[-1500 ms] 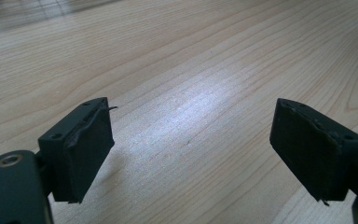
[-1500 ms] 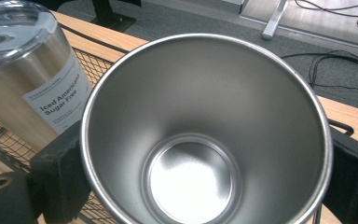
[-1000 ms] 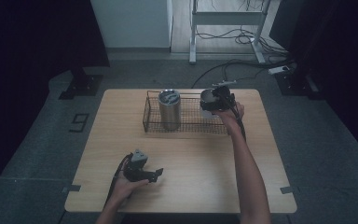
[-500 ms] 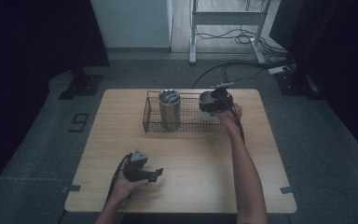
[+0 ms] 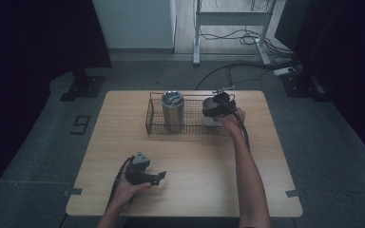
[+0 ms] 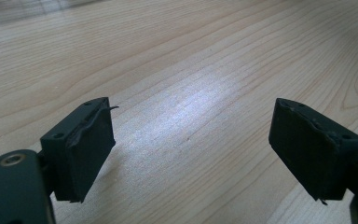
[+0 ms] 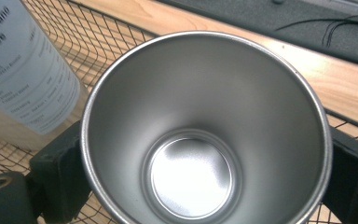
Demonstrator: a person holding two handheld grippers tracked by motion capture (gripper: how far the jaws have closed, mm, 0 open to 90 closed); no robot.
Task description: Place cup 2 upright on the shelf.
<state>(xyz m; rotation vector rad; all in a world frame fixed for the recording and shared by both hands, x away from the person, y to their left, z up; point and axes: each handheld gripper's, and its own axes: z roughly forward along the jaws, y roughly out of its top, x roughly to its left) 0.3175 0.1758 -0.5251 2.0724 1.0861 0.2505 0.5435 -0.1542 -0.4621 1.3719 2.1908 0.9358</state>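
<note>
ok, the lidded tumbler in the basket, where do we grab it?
Across the upper body of the tumbler, just under the lid, coming down from above. It stands upright and round, taller than the basket, whose wire wall screens its lower part.

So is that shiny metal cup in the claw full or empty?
Empty. The right gripper view looks straight into the steel cup, and its bare, shiny bottom shows with nothing inside.

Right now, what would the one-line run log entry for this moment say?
left gripper: open, empty, by table front | right gripper: shut on steel cup, in wire basket | tumbler: upright in basket
</note>
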